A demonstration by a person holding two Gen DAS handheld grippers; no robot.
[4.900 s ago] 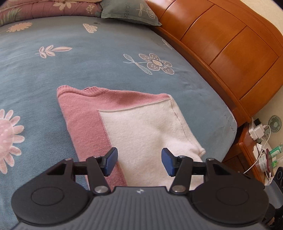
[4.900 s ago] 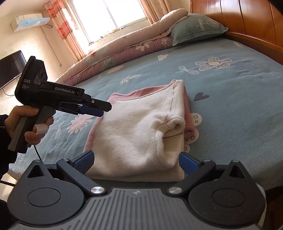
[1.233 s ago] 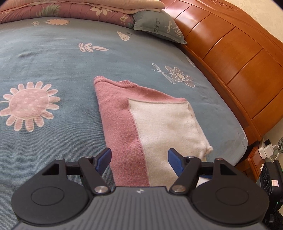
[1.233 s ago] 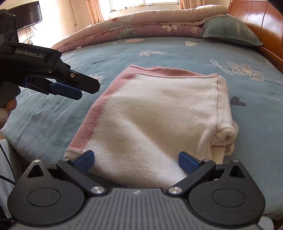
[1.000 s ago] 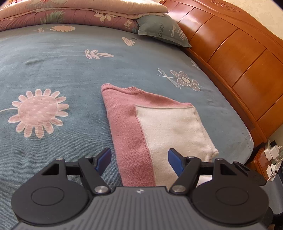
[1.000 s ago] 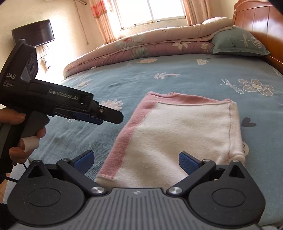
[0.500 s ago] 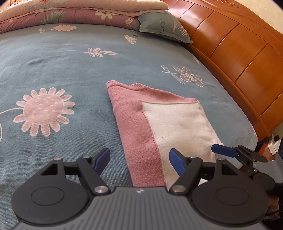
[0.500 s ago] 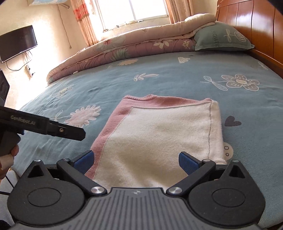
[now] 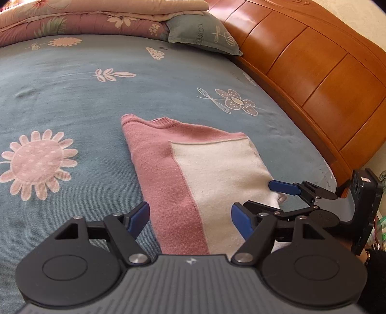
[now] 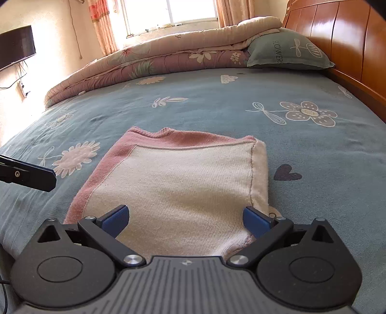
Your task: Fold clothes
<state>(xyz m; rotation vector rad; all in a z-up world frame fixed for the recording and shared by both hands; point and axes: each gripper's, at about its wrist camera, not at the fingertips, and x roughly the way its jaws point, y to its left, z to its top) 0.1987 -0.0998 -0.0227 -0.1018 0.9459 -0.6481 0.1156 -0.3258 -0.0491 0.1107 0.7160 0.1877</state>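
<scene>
A folded sweater [image 9: 217,174], cream with a pink band along its left and far edges, lies flat on the blue flowered bedspread [image 9: 72,101] near the bed's right corner. My left gripper [image 9: 190,217] is open over the sweater's near edge, straddling the pink band, with nothing pinched. My right gripper [image 10: 185,219] is open wide over the cream panel [image 10: 183,183], its pads apart from the cloth. One blue pad [image 9: 284,188] of the right gripper reaches over the sweater's right corner. A finger of the left gripper [image 10: 29,177] shows at the left edge.
A wooden headboard [image 9: 313,79] runs along the right side, with a green pillow [image 10: 289,52] against it. A rolled quilt [image 10: 156,62] lies across the far end below a bright window [image 10: 168,12]. A dark screen [image 10: 14,46] hangs on the left wall.
The right gripper has come into the left wrist view from the right, over the sweater's corner. The left gripper has slid toward the left edge of the right wrist view. The sweater has not moved.
</scene>
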